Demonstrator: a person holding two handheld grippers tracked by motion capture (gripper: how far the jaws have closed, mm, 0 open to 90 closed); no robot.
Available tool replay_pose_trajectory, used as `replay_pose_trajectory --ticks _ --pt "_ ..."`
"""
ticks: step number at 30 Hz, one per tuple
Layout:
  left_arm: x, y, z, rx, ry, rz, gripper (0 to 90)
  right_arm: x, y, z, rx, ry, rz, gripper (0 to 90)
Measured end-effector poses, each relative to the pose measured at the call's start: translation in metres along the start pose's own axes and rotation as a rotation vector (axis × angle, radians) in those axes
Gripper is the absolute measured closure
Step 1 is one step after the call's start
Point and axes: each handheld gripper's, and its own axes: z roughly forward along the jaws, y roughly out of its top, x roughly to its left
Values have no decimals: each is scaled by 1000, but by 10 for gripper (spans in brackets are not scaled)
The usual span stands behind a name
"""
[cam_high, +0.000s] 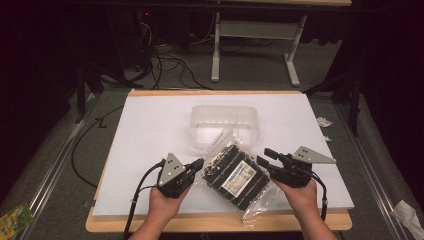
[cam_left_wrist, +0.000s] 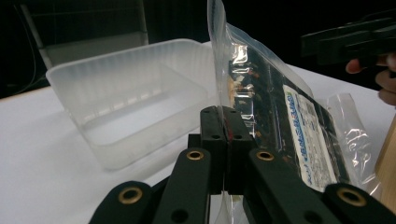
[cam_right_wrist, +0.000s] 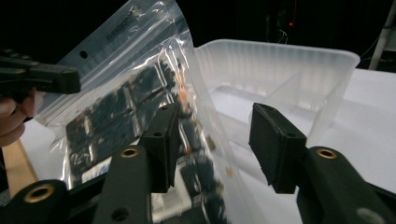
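A clear plastic bag (cam_high: 237, 175) of dark pieces with a white and blue label hangs tilted above the table's front, between my two grippers. My left gripper (cam_high: 200, 164) is shut on the bag's (cam_left_wrist: 275, 107) left edge; in the left gripper view its jaws (cam_left_wrist: 227, 116) pinch the clear film. My right gripper (cam_high: 266, 157) is at the bag's right side. In the right gripper view its jaws (cam_right_wrist: 217, 116) stand apart, with the bag (cam_right_wrist: 116, 107) reaching into the gap and no pad pressing on it. Just behind the bag stands an empty translucent container (cam_high: 225, 117).
A white sheet (cam_high: 150, 130) covers the wooden table. The container (cam_left_wrist: 116, 60) has a divider (cam_right_wrist: 289, 86) inside. Cables (cam_high: 170, 65) and a white desk frame (cam_high: 215, 50) lie beyond the far edge. Crumpled paper (cam_high: 324, 121) sits off the right edge, and a green packet (cam_high: 15, 217) lies on the floor at left.
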Motion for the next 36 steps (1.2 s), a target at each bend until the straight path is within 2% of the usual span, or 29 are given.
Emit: replay_pose_trajectory --ticks 3,4,5,6,7,9,14,17,19,20,21,22,26,27,28,31,34,35,36 --pt "-4 8 2 -11 -4 33 900 -2 10 12 -4 27 4 599" --pt "-4 8 2 -11 -4 33 900 -2 10 12 -4 27 4 599" --pt "-7 12 4 -10 -2 55 900 -3 15 17 7 48 8 604" --pt "-7 12 4 -10 -2 55 900 -3 15 17 7 48 8 604" --pt "-9 14 4 -8 -1 77 900 -3 17 20 14 56 8 602" --pt "-11 17 5 -8 1 98 900 -8 19 29 25 65 31 596" --pt "-14 19 6 -5 8 119 900 -18 19 39 33 99 74 590" --pt "-13 19 7 -2 11 120 900 -20 19 43 38 132 95 642" --pt "-13 18 8 4 15 128 900 -21 19 43 49 169 104 731" --pt "-13 18 8 4 15 128 900 -21 19 43 49 169 104 731" --pt "-13 17 9 2 19 125 900 -19 19 42 58 164 82 798" --pt "-13 17 9 2 19 125 900 -19 19 42 58 164 82 798" --pt "-10 15 9 5 28 115 900 -18 17 39 72 166 45 900" --pt "-8 15 10 -6 16 112 900 -14 17 38 73 162 16 900" --pt "-8 15 10 -6 16 112 900 -14 17 38 73 162 16 900" --pt "-4 13 10 12 31 69 898 -9 18 34 59 151 -20 900" --pt "-2 12 11 18 46 57 874 -6 17 31 50 135 -31 900" --pt "-1 11 11 20 38 46 831 -4 17 30 41 128 -35 900" --pt "1 11 11 22 30 32 831 -4 17 30 41 128 -35 900"
